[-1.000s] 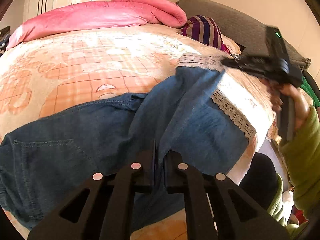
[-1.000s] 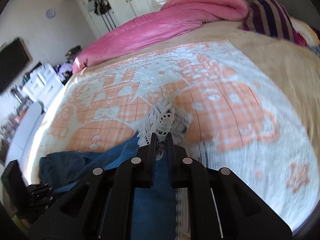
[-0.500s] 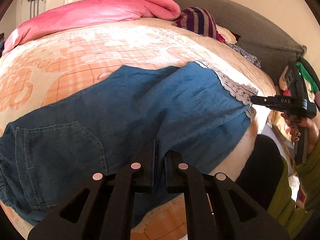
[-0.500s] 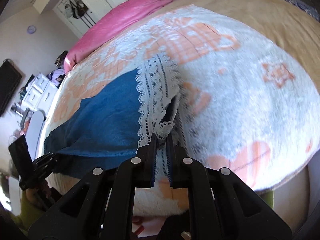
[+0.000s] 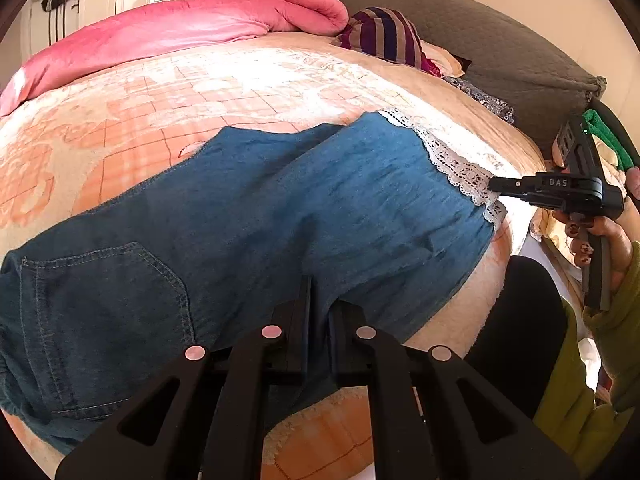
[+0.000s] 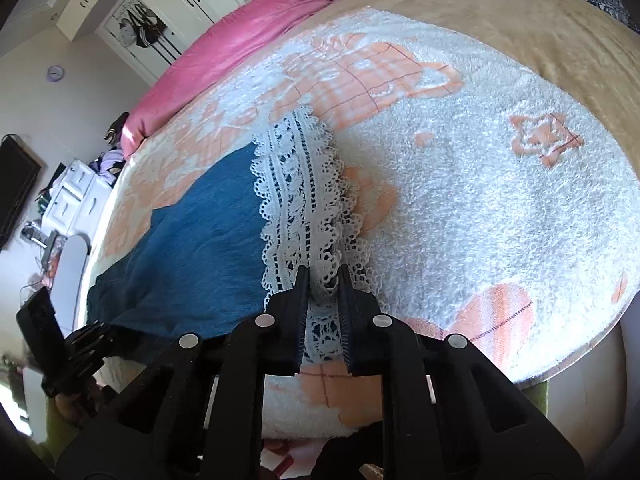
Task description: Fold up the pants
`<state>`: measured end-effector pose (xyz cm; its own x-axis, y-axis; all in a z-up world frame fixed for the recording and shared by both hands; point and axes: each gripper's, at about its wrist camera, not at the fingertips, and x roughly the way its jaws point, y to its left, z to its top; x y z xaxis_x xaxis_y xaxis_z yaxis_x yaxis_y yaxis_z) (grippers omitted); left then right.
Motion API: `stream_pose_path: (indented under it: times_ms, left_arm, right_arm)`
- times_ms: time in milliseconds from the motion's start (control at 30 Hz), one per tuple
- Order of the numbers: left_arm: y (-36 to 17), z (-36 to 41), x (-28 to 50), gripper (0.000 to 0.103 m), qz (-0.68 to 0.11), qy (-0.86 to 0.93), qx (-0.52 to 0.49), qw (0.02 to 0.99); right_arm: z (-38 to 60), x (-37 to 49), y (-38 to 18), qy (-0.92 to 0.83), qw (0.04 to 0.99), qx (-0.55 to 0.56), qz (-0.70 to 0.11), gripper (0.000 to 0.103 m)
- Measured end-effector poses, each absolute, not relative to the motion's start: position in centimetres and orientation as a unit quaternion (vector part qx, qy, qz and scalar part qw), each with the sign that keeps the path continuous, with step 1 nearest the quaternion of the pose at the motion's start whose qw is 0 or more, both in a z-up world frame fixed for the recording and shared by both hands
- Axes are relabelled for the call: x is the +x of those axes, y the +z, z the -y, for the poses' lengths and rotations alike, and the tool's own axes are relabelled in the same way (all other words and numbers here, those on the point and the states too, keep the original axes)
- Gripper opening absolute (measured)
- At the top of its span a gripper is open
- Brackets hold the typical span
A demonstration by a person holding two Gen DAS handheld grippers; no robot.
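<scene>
Pants (image 5: pixel 280 216), blue denim with a white lace hem (image 6: pixel 304 200), lay spread flat along the near edge of the bed (image 5: pixel 200 92), waist end with its back pocket (image 5: pixel 108 320) toward the left corner, hem toward the right. Left gripper (image 5: pixel 319 312) was clenched on the denim at the near edge, mid-leg. Right gripper (image 6: pixel 323 292) stood at the hem's near corner; its jaws had just been opening a little, with lace between them; whether the pads pressed on it, cannot tell. Judged: the fabric is soft, limp and light, sags wherever unsupported, and is not slippery on the fleecy cover. The lace looks delicate and could snag; better to grip at the hem corners and waistband, on the denim beside the lace. No containers in view.
</scene>
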<state>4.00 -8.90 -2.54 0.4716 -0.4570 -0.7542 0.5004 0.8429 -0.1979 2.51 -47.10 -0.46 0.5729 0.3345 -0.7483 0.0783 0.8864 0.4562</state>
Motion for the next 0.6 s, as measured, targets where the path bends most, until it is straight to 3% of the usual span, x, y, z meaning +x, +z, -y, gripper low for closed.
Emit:
stream_pose_path:
  times_ms: [300, 433, 600]
  left_arm:
    - [-3.4, 9.0, 2.6, 0.006, -0.442, -0.305, 0.063, 0.841]
    - [-4.4, 9.1, 2.6, 0.006, -0.455, -0.301, 0.063, 0.836]
    - [-4.2, 9.0, 2.8, 0.006, -0.452, -0.299, 0.063, 0.838]
  right_arm:
    - [47.7, 1.0, -0.5, 0.067, 0.853, 0.189, -0.482, 0.009]
    - [47.3, 0.7, -0.6, 0.039, 0.858, 0.159, -0.486, 0.021]
    - [43.5, -0.1, 3.2, 0.067, 0.895, 0.035, -0.44, 0.025]
